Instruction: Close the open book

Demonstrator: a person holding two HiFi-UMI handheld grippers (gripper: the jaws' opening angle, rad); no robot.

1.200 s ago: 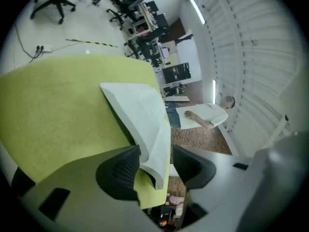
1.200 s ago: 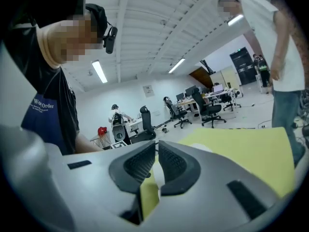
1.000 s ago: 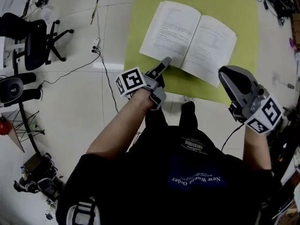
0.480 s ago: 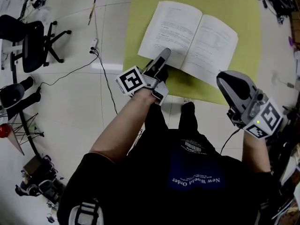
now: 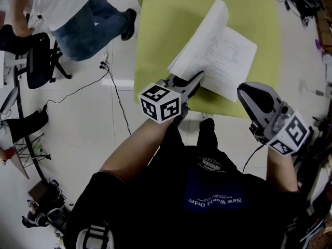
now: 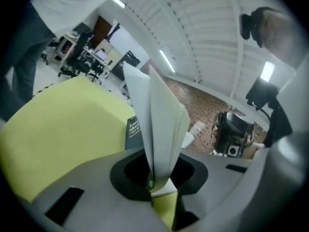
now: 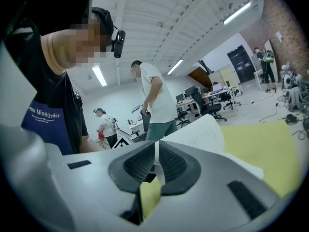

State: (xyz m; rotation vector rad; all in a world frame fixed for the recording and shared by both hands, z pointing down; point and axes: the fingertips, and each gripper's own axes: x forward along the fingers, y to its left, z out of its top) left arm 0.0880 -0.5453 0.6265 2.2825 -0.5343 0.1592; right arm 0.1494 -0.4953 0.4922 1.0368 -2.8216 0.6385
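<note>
Pinching the left pages of the open book point(image 5: 231, 53), the left tool point(image 5: 197, 80) has just been closing its jaws on them. That sheaf stands raised and tilted over the right half, which lies flat on the yellow-green worktop point(image 5: 166, 14). The right tool point(image 5: 245, 90) hovers just beside the book's near right corner, jaws pressed together and empty. A person point(image 5: 78, 14) stands on the floor beyond.

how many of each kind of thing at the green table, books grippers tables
book: 1
grippers: 2, the left gripper, whose jaws have just been closing onto the book's lifted pages, and the right gripper, with nothing between its jaws
table: 1
total: 4
</note>
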